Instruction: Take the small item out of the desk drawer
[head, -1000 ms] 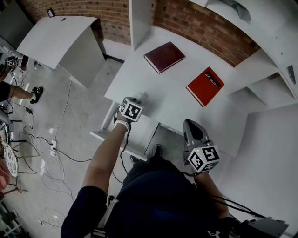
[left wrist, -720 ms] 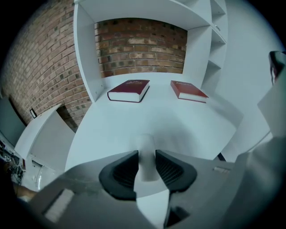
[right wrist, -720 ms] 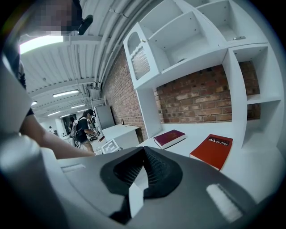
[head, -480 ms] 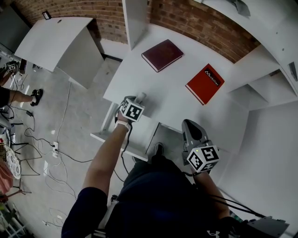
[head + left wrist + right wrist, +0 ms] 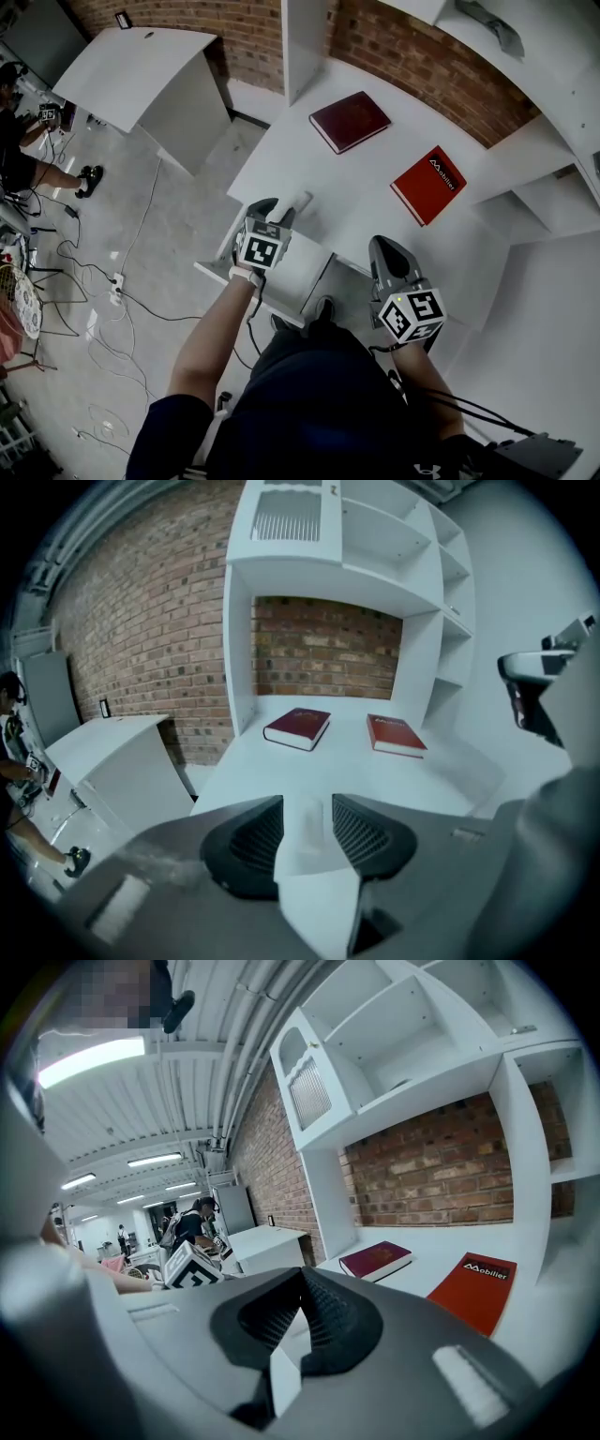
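Standing wide apart with nothing clamped, the jaws of the left gripper (image 5: 275,212) have just been opening. The small white item (image 5: 302,201) shows through the gap between them, lying on the desk top just past the fingertips with neither pad touching it. That gripper points downward over the desk's near left edge, above the pulled-out drawer (image 5: 291,281). The right gripper (image 5: 302,1277) is clenched, its pads meeting at the tips on nothing, and it hangs off the desk's front edge, well apart from the item. Farther back on the white desk (image 5: 356,202) lie a maroon book (image 5: 350,120) and, to its right, a red book (image 5: 428,184) with white lettering. Both lie flat and clear of the item, so nothing stands between the left gripper and the item. White shelving (image 5: 375,546) rises over the desk against a brick wall (image 5: 422,70). To the left stands a separate white table (image 5: 141,70), and cables (image 5: 112,291) trail over the grey floor (image 5: 178,216) toward a person (image 5: 19,159) at the edge of the room.
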Available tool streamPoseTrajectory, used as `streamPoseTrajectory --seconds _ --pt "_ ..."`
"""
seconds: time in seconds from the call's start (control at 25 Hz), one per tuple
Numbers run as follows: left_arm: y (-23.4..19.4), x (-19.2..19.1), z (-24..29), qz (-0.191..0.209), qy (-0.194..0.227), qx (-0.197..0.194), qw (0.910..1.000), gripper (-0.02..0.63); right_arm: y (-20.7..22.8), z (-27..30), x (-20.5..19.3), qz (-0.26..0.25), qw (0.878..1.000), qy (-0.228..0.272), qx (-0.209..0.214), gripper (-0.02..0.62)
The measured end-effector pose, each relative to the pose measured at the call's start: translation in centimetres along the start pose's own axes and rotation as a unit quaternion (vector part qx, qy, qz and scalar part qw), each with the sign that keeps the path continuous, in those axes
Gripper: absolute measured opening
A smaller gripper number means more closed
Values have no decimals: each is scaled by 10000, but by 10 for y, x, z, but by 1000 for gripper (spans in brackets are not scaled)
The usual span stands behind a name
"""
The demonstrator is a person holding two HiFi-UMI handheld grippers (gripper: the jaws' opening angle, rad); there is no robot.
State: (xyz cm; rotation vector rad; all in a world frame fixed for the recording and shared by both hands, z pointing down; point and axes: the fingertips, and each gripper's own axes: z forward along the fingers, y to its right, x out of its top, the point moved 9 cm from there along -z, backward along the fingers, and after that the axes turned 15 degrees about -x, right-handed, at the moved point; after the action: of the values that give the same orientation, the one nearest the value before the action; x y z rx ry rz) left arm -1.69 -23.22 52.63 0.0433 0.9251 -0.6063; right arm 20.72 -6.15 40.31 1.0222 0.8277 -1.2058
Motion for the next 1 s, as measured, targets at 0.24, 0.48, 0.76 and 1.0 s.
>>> streamPoseTrajectory --seconds 0.24,0.48,0.76,1.0 --pt "20 24 -61 -127 851 161 9962 170 -17 16 17 -175 9990 254 309 3" --pt "42 47 -110 -138 1621 228 9864 158 -28 25 32 -357 9968 493 512 3" --pt "69 72 -155 171 2207 291 9748 141 -44 27 61 -585 9909 894 819 3" --pt "90 76 -184 368 2535 418 9657 37 -59 19 87 -880 9818 1288 1087 3"
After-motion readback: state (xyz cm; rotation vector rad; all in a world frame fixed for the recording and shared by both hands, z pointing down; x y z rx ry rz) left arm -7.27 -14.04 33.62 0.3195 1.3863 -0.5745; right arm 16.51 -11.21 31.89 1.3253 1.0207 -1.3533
